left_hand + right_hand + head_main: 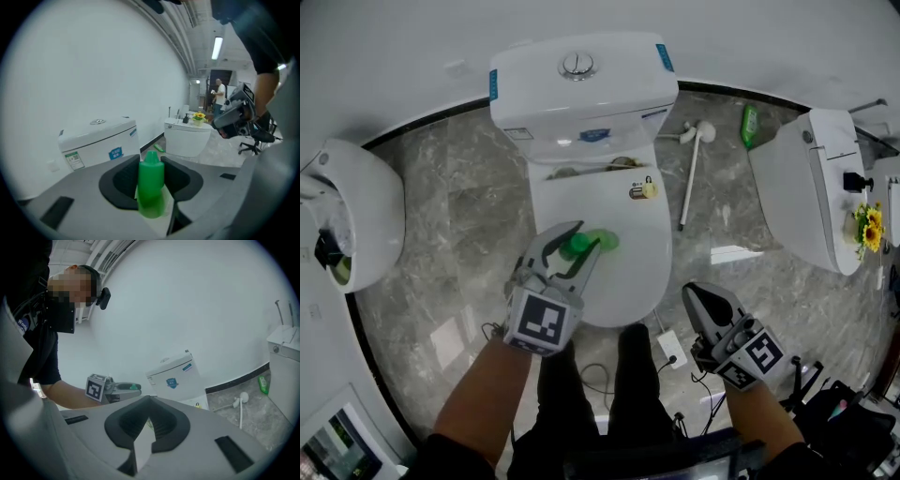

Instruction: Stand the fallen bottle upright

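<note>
We are grasping the green bottle (151, 182) cap-up in the left hand-held gripper (578, 238); the right hand-held gripper (149, 401) is hanging clenched, empty. Setting it down is remaining

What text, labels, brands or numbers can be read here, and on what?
Blue sticker on the toilet tank: too blurred to read.
White label on the tank's side: too small to read.
Cubes on the left hand-held gripper and right hand-held gripper: square markers, no words.
No text is legible.
</note>
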The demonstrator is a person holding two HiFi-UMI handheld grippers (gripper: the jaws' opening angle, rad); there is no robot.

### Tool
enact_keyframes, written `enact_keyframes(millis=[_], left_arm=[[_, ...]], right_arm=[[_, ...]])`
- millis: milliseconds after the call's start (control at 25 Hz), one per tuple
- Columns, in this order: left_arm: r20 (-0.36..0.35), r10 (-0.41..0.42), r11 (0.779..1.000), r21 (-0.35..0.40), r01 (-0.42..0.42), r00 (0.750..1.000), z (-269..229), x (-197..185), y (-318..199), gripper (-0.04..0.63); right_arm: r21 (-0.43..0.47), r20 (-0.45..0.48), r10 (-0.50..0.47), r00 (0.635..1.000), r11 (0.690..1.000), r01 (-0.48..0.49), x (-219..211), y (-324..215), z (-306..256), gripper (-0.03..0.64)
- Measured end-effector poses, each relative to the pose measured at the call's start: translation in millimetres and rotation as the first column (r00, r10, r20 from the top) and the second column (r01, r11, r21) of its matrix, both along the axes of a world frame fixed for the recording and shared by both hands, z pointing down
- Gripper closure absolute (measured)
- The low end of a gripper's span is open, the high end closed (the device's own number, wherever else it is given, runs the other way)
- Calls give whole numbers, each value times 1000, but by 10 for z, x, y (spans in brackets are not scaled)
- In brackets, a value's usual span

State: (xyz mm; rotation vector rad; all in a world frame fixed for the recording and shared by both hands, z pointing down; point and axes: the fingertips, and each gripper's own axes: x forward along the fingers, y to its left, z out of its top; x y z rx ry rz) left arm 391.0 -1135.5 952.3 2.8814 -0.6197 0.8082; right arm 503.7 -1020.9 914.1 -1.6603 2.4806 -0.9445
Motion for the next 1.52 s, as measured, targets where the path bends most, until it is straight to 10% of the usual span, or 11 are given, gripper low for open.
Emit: enact_keyframes(millis=[440, 800, 1080, 1520], left_arm=[[145, 254, 944, 177, -278, 956, 58, 404, 632, 422], [116, 228, 961, 134, -243, 967, 31, 362, 619, 412], [33, 189, 979, 66, -191, 981, -229, 303, 602, 281], [-199, -59, 998, -43, 51, 978, -2088, -634, 493, 314]], right_arm=[[-2, 11, 11, 1000, 1000, -11, 126, 129, 1, 591], [9, 8, 2, 1000, 1000, -2, 106, 128, -77, 591], [12, 7, -9, 1000, 1000, 9, 41, 145, -241, 591], [132, -57, 23, 998, 991, -16, 83, 116, -1938, 591]])
